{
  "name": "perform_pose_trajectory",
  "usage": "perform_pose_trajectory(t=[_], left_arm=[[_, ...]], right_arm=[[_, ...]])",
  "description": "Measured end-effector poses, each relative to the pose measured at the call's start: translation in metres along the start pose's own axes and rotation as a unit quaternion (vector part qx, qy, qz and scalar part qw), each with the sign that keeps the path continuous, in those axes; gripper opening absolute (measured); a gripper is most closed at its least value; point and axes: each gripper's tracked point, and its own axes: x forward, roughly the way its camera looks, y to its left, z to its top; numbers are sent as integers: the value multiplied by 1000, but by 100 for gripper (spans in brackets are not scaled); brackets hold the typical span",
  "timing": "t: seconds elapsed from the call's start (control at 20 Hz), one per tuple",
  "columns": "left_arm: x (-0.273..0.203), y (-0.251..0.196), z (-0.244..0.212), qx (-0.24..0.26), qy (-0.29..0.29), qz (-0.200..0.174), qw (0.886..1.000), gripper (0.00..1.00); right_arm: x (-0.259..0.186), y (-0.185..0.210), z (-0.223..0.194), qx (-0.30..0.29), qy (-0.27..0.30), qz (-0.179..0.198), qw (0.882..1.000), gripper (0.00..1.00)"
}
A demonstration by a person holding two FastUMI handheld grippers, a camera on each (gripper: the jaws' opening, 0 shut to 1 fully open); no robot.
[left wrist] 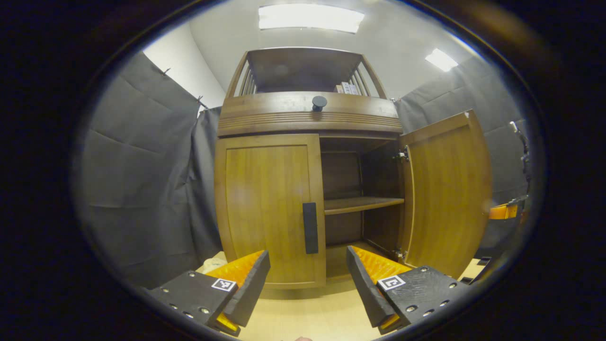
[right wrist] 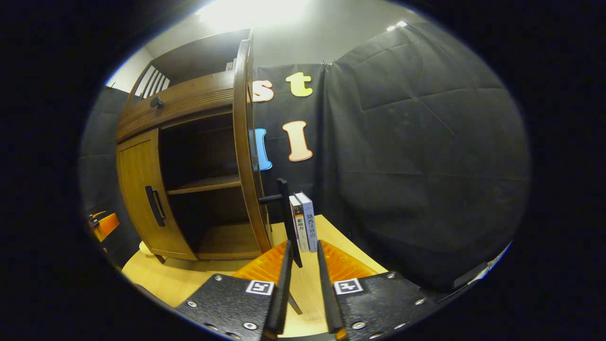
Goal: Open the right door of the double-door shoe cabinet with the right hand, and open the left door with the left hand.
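cabinet (left wrist: 307, 118) of brown wood stands on the pale wooden table (left wrist: 307, 317), with grey cloth hung behind it and to its sides. in the left gripper view its left door (left wrist: 267, 208) is closed, a dark vertical handle (left wrist: 310, 228) set near its inner edge, while the right door (left wrist: 447, 199) is swung wide, baring a shelf (left wrist: 362, 204) and the dark interior. a round dark knob (left wrist: 319, 102) sits on the curved band above the doors. the left tool (left wrist: 307, 279) hangs in front of the closed door, a little below its handle, fingers spread apart and gripping nothing. in the right gripper view the open right door (right wrist: 246, 156) is seen nearly edge-on, and its handle (right wrist: 286, 213) sticks out toward the camera. the right tool (right wrist: 303, 279) sits at that handle's lower end with its fingers drawn close, a narrow gap between them; the handle's tip reaches down just by the left finger, and i cannot tell whether the two fingers press on it. two upright books (right wrist: 304, 228) stand on the table just behind the handle, against the black cloth. at the far left of this view a bit of the other tool (right wrist: 105, 223) peeks in beside the cabinet.
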Motion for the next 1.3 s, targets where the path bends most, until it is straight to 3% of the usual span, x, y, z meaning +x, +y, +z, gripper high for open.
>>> perform_pose_trajectory(t=[0.2,0.3,0.4,0.55,0.7,0.75,0.8,0.85,0.9,0.95,1.0,1.1,1.3], left_arm=[[5,-2,3,-4,-5,-2,1000,92],[12,1,5,2,-13,3,1000,92],[16,4,6,9,-16,7,1000,89],[20,3,4,14,-16,5,1000,96],[22,3,0,14,-12,5,1000,92],[22,2,-2,16,-10,7,1000,99],[21,2,-4,17,-6,11,1000,92],[22,-1,-6,17,-3,11,1000,99],[23,-2,-9,17,2,10,1000,92],[24,-1,-12,17,6,11,1000,92],[24,1,-13,17,14,17,1000,99],[21,-2,-15,11,29,20,999,99],[25,-10,-26,0,51,10,999,70]], right_arm=[[-17,-11,9,-29,-20,-24,999,85],[-25,-13,12,-36,-27,-31,999,93],[-33,-12,12,-27,-33,-31,999,93],[-36,-14,6,-13,-28,-31,999,92],[-35,-12,-4,8,-15,-28,999,93],[-35,-12,-8,13,-10,-28,999,92],[-35,-13,-13,16,-3,-28,999,92],[-34,-13,-17,17,4,-28,999,92],[-34,-13,-20,17,8,-28,999,94],[-34,-14,-23,17,13,-29,999,93],[-33,-16,-23,16,14,-33,999,94],[-33,-19,-22,17,12,-39,999,94],[-33,-19,-27,19,18,-40,999,94]])
